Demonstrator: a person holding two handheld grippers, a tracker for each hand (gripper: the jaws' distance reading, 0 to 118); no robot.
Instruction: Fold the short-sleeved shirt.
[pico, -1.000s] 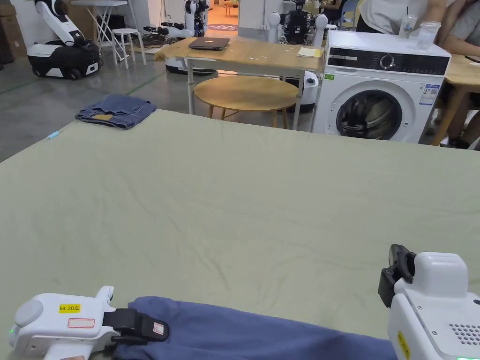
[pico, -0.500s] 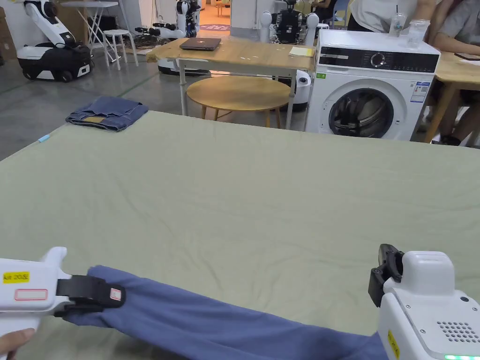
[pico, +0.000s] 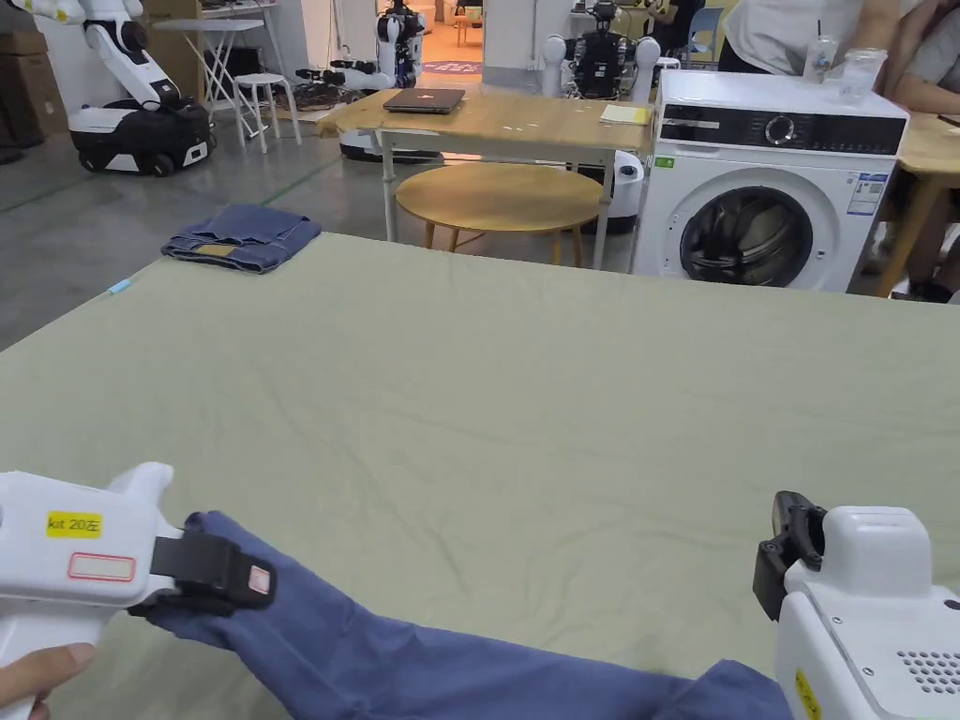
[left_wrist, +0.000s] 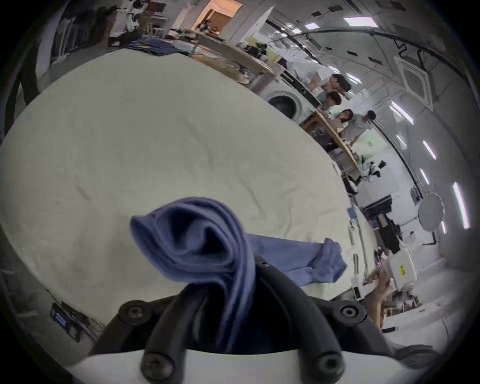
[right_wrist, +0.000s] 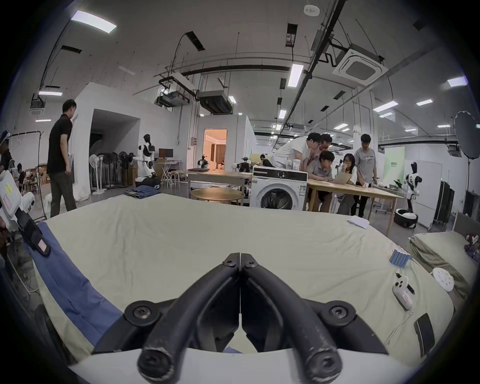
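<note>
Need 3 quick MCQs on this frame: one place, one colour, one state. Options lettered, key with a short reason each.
1. Where do the folded jeans lie?
A. at the far left corner of the green sheet
B. on the round table
C. on top of the washing machine

2. What colour is the shirt held by the left gripper?
A. white
B. red
C. blue

3. How do the jaws of the right gripper stand?
A. wide apart
B. closed tip to tip, nothing between the tips
C. closed tip to tip on a sleeve

Key: 1 A, the head view shows the jeans at the sheet's far left corner. 2 C, blue cloth bunches between the jaws in the left gripper view. 3 B, the right gripper view shows both tips meeting bare above the sheet.
</note>
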